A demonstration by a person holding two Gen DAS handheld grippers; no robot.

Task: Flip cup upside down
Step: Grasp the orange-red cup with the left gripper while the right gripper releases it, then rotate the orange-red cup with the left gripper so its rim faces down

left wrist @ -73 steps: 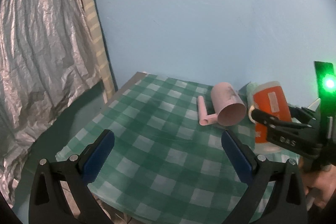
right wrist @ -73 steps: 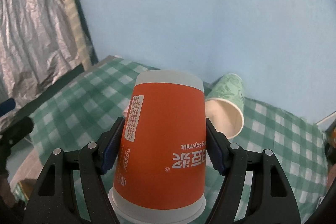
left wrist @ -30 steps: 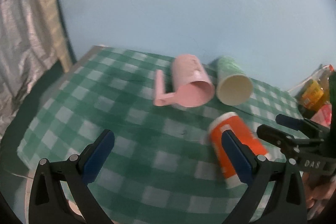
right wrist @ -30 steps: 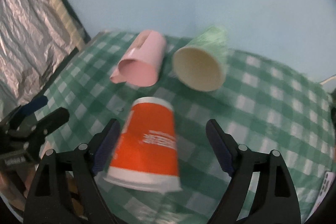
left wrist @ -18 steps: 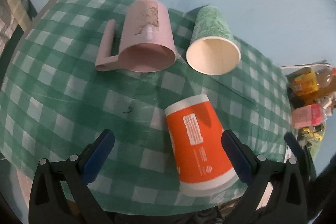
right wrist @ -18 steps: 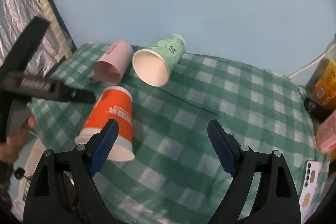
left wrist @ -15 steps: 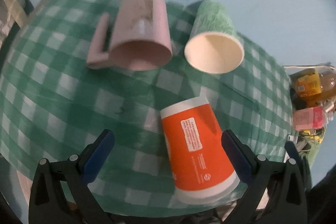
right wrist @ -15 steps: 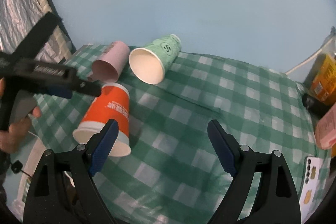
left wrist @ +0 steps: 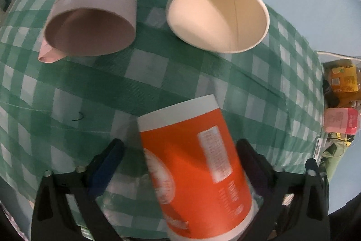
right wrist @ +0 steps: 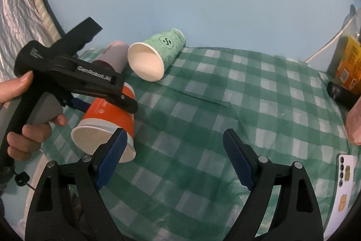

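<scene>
An orange paper cup (left wrist: 194,168) lies on its side on the green checked cloth (left wrist: 144,73), with its open mouth toward the table's front edge. My left gripper (left wrist: 180,164) is open, with its two fingers on either side of the cup, apart from it. In the right wrist view the left gripper (right wrist: 106,96) straddles the orange cup (right wrist: 108,119). My right gripper (right wrist: 173,159) is open and empty, to the right of the cup.
A pink mug (left wrist: 94,15) and a green paper cup (left wrist: 216,12) lie on their sides at the back. Snack packets (left wrist: 343,83) sit past the cloth's right edge. A phone (right wrist: 343,186) lies at the right front. A silver curtain (right wrist: 13,22) hangs on the left.
My right gripper has let go of the orange cup and drawn back to the right. My left gripper has swung in and moved down around the cup.
</scene>
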